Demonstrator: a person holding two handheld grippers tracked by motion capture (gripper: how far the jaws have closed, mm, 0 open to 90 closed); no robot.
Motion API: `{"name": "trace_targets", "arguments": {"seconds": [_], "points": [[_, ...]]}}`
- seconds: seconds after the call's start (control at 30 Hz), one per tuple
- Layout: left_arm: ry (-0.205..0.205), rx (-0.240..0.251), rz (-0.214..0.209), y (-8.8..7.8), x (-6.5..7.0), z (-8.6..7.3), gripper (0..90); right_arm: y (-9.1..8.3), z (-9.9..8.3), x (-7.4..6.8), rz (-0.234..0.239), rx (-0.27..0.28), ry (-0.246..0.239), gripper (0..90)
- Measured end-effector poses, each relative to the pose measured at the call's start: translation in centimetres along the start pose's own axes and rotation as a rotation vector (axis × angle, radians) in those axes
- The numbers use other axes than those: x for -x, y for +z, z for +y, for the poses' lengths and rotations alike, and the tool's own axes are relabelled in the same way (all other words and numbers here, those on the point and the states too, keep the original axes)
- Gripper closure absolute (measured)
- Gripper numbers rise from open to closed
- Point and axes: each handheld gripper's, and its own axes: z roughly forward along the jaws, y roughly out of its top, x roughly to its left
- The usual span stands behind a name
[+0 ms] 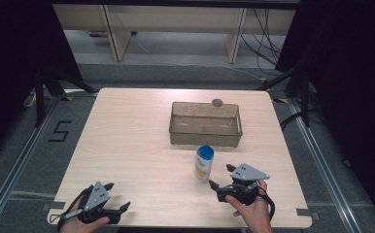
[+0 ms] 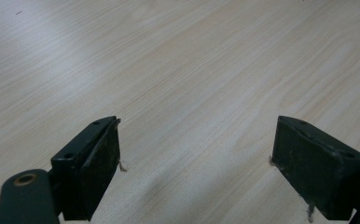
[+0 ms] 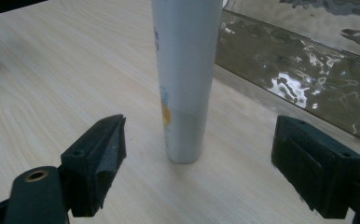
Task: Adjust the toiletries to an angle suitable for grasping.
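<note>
The high view looks forward and down from above the near edge of a wooden table. Each gripper view sits low and close to the tabletop, looking along its own jaws — the right gripper view faces a white bottle, also seen from above.

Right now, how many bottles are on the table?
1. The white bottle with a blue cap stands upright just in front of the clear bin, ahead of the open right gripper. The bin looks empty, so none seems hidden.
</note>
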Motion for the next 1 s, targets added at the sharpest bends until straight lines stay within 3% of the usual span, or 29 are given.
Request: {"name": "trace_targets", "arguments": {"seconds": [0.03,0.07,0.1,0.13,0.2,0.23,0.27,0.33,0.37,0.43,0.5,0.6,0.63,0.77,0.9,0.93,1.0], "points": [[-0.024,0.000,-0.019,0.0,0.1,0.0,14.7,0.2,0.1,0.0,0.000,0.002,-0.008,18.8],[-0.028,0.003,-0.016,0.1,0.2,0.0,14.7,0.3,0.2,0.1,0.005,0.001,-0.020,18.7],[-0.028,0.003,-0.016,0.1,0.2,0.0,14.7,0.4,0.2,-0.1,0.006,-0.006,0.007,18.7],[-0.026,0.004,-0.015,0.1,0.1,0.0,14.7,0.5,0.3,0.1,0.007,0.003,-0.024,18.7],[-0.035,0.003,-0.012,0.0,0.2,0.0,14.7,0.6,0.3,-0.1,0.010,-0.003,-0.004,18.7],[-0.046,0.010,-0.014,0.1,0.2,0.0,14.7,0.7,0.5,0.0,0.016,0.004,-0.029,18.7],[-0.027,0.000,-0.013,0.1,0.0,0.0,14.7,0.8,0.6,0.0,0.016,0.010,-0.029,18.7],[-0.031,0.001,-0.016,0.1,0.0,0.0,14.7,0.8,0.7,-0.2,0.019,-0.005,0.002,18.5],[-0.012,-0.012,-0.006,0.2,-0.2,0.0,14.7,1.0,0.8,0.1,0.020,0.012,-0.028,18.5],[-0.030,-0.006,-0.016,0.2,0.0,0.0,14.7,1.2,1.0,0.1,0.021,0.015,-0.025,18.3],[-0.008,-0.015,-0.017,0.2,-0.1,0.1,14.7,1.3,1.1,0.2,0.022,0.009,-0.025,18.3],[-0.032,0.001,-0.015,0.3,0.0,0.1,14.7,1.4,1.2,0.1,0.015,0.005,-0.003,18.2],[-0.001,-0.012,-0.010,0.3,-0.3,0.2,14.7,1.7,1.5,0.3,0.024,0.012,-0.018,18.2],[-0.012,-0.013,-0.008,0.3,-0.1,0.2,14.7,2.1,1.8,0.3,0.019,0.019,-0.039,18.2],[0.004,-0.019,0.000,0.4,-0.3,0.2,14.7,2.5,2.1,0.0,0.020,0.008,-0.043,18.2],[-0.012,-0.010,-0.005,0.5,-0.2,0.2,14.7,2.7,2.1,-0.1,0.022,0.009,-0.049,18.2],[0.005,-0.017,-0.002,0.4,-0.3,0.2,14.7,2.8,2.2,-0.1,0.023,0.009,-0.055,18.2]]}}
